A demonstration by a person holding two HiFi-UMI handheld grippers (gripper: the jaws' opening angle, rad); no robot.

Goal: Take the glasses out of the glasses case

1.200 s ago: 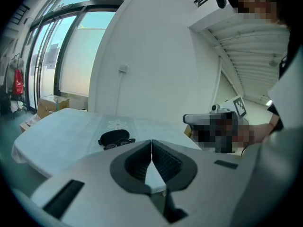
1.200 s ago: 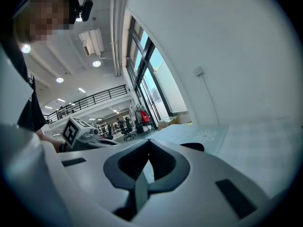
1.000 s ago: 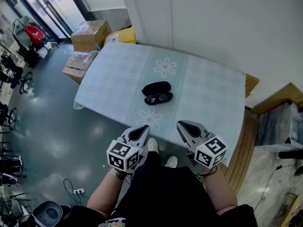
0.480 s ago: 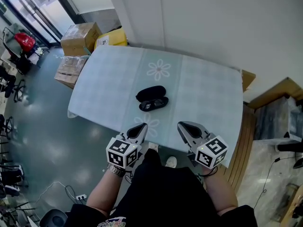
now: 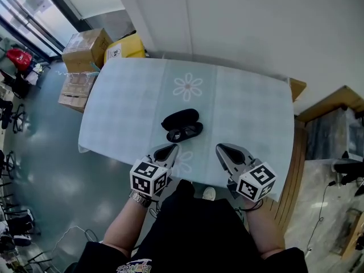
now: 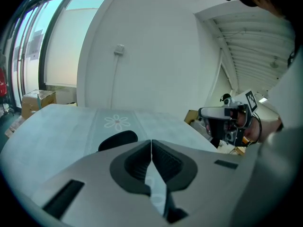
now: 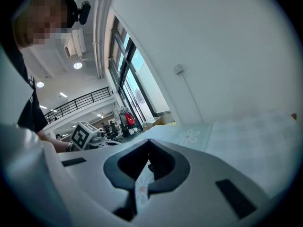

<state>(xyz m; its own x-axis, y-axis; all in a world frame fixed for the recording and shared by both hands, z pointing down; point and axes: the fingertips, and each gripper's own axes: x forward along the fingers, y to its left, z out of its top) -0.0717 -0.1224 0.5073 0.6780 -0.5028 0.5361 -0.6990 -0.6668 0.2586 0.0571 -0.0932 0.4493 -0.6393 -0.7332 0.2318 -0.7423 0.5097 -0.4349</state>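
Two grippers are held side by side over the near edge of the table, which is covered by a pale cloth with flower motifs. Left gripper: jaws pressed together, nothing between them. Right gripper: jaws likewise closed and empty. The black glasses case lies near the middle of the table, apart from both grippers. A glossy dark shape touches its near side; whether this is the open half holding the glasses cannot be told.
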